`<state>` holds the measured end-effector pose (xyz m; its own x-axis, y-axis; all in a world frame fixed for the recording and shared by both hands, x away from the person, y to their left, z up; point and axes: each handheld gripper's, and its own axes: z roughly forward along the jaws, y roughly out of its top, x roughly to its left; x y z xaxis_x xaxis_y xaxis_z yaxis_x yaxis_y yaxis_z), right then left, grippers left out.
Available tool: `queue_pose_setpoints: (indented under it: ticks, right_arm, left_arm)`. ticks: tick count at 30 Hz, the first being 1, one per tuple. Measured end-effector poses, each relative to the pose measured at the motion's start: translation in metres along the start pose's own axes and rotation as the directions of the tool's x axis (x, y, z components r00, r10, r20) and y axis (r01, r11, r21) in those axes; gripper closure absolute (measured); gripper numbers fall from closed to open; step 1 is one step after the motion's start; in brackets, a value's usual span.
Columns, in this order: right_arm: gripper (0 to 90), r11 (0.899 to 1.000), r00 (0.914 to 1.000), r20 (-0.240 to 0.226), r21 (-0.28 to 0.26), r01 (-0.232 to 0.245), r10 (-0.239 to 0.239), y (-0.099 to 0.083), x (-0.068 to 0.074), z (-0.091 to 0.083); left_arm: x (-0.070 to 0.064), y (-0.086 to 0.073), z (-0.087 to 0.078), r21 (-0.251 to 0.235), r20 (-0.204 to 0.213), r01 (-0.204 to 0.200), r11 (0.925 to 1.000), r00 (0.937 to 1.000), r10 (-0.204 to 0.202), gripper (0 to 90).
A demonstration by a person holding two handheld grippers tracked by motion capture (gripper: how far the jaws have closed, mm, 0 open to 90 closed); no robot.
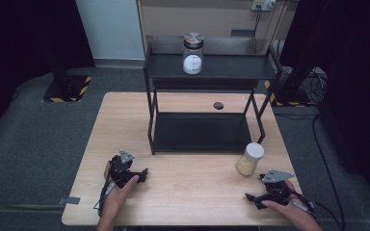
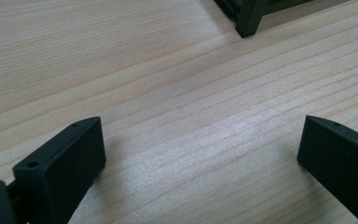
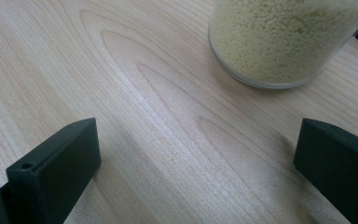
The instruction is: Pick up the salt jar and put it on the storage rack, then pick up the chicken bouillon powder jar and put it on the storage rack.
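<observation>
Two grippers rest low near the table's (image 1: pixel 183 192) near edge, jaws apart and empty: left gripper (image 2: pixel 200 154), right gripper (image 3: pixel 196 158). Nothing appears begun. The grain jar (image 3: pixel 284 37) stands just beyond the right gripper, by the shelf's (image 1: pixel 207 72) right leg; approach looks unobstructed.

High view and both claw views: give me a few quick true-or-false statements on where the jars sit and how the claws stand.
1. The jar with the metal lid stands on the rack's top shelf. True.
2. The grain jar sits on the rack's bottom shelf. False: it stands on the table, beside the rack.
3. The left claw is open, holding nothing. True.
4. The right claw grips the grain jar. False: it is open, the jar ahead of it.
</observation>
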<state>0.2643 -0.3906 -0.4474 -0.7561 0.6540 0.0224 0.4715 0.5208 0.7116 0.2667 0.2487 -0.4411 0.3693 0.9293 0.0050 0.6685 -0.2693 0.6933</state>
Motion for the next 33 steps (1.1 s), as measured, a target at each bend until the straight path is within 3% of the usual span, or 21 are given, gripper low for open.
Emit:
queue_pose_setpoints:
  ticks: [14, 26, 33]
  right_arm:
    - [1.7, 1.0, 0.9999, -0.003, -0.003, -0.013, 0.013, -0.001, -0.001, -0.001]
    - [5.1, 0.997, 0.9983, -0.004, -0.046, -0.058, 0.058, -0.006, -0.009, -0.01]
    - [7.5, 0.995, 0.9987, -0.002, -0.089, -0.051, 0.051, -0.003, -0.014, -0.02]
  left_arm:
    - [0.001, 0.0, 0.0, 0.001, 0.005, -0.001, 1.0, 1.0, 0.001, 0.0]
    - [0.001, 0.0, 0.0, 0.001, 0.005, -0.001, 1.0, 1.0, 0.001, 0.0]
    - [0.001, 0.0, 0.0, 0.001, 0.005, -0.001, 1.0, 1.0, 0.001, 0.0]
